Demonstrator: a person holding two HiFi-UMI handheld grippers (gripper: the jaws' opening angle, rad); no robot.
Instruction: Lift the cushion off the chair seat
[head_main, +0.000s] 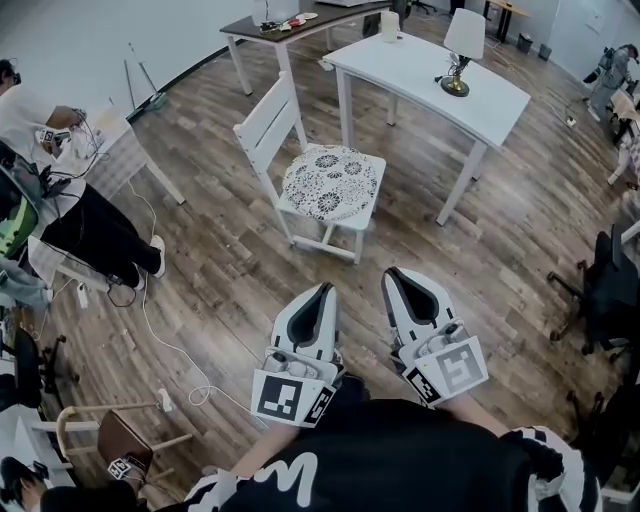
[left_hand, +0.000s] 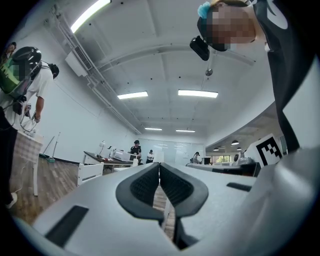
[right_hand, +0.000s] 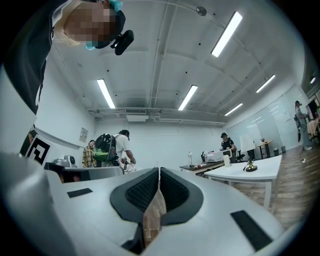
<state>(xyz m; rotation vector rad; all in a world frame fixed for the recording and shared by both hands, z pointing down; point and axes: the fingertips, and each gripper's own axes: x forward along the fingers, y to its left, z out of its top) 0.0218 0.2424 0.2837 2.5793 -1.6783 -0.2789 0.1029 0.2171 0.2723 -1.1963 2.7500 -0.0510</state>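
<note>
Across the whole room runs a wood-plank floor (head_main: 480, 260). Far and right of centre on it stands a white desk (head_main: 420, 75). At the far edge of the room is a second, dark-topped desk (head_main: 290, 22). At the far left a person (head_main: 60, 200) sits near a small white table.

Just left of the white desk and nearer stands a white chair (head_main: 270, 125), its slatted back on the left. The cushion (head_main: 330, 182), pale with a dark floral print, lies flat on the chair seat and covers most of it. Nothing touches it.

Near the bottom of the head view, the left gripper (head_main: 322, 292) and the right gripper (head_main: 393, 275) sit side by side, both pointing toward the chair and well apart from it. Each gripper's own view shows its jaws pressed together at the tips with nothing pinched between them.

A table lamp (head_main: 460, 55) with a white shade stands on the white desk toward its right end.
</note>
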